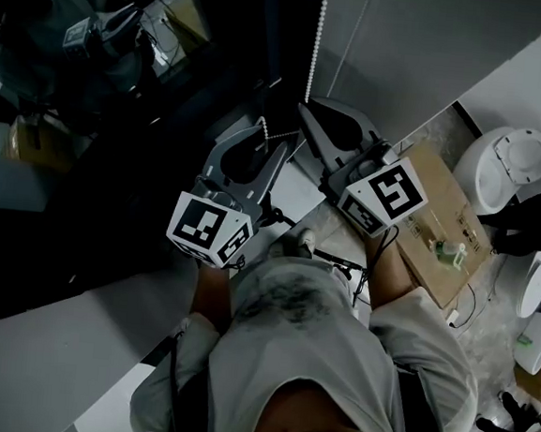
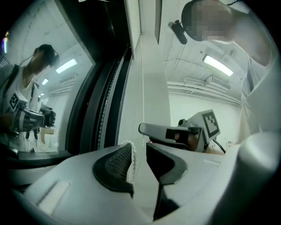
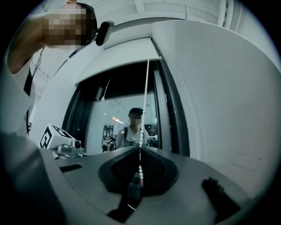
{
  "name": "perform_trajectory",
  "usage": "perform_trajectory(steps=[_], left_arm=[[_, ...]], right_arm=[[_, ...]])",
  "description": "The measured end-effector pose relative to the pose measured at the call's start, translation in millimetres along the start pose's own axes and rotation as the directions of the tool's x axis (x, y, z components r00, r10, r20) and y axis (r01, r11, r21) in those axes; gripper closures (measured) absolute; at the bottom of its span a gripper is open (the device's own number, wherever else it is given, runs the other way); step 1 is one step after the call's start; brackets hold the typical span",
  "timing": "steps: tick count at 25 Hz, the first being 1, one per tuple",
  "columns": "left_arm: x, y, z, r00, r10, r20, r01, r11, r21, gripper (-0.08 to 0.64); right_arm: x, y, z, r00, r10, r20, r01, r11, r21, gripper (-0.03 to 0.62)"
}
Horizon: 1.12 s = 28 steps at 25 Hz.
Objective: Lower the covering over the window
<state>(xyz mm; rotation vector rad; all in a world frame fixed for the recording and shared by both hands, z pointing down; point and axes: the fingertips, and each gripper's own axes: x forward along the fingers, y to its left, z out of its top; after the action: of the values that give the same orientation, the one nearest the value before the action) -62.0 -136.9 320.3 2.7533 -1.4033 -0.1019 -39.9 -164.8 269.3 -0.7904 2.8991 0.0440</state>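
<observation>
**Q.** Starting at the right claw (image 3: 140,150), what is shown?

**A.** Its jaws are pressed together on the bead chain (image 3: 145,101), which leaves the pads and rises straight up. The chain's long axis is vertical and runs alongside the window (image 3: 123,121). The pale covering (image 3: 125,52) sits at the chain's upper end, across the head of the window, with most of the glass below it bare. Lowering appears to have barely begun.

**Q.** And the left claw (image 2: 139,147)?

**A.** Its jaws are spread. A strand of the chain (image 2: 131,154) runs between them, lying along the ribbed left pad without being squeezed. The right claw (image 2: 151,130) shows just past this strand.

**Q.** Which relation governs the coming move?

**A.** The chain lies directly above each claw, so any pull must follow that vertical line. In the head view the right claw (image 1: 305,110) is nearer the chain's taut run (image 1: 317,36), and the left claw (image 1: 270,137) sits to that run's left with only slack across it. Judged so, the right claw would pull and the left would need to close first.
</observation>
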Motion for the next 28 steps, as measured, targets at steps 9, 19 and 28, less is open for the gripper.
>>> perform_trajectory(steps=[9,19,28], left_arm=[[10,-3,50,0.994,-0.024,0.105,0.021,0.999,0.028,0.446],[33,-10,106,0.978,-0.09,0.188,0.076,0.994,0.08,0.44],[38,-21,111,0.974,-0.118,0.193,0.1,0.99,0.101,0.543]], right_arm=[[-11,11,-18,0.999,0.028,-0.031,-0.027,1.0,0.01,0.574],[-9,25,-18,0.999,0.048,-0.026,-0.048,0.999,0.005,0.574],[-9,21,-12,0.999,0.027,-0.018,-0.027,1.0,0.003,0.574]])
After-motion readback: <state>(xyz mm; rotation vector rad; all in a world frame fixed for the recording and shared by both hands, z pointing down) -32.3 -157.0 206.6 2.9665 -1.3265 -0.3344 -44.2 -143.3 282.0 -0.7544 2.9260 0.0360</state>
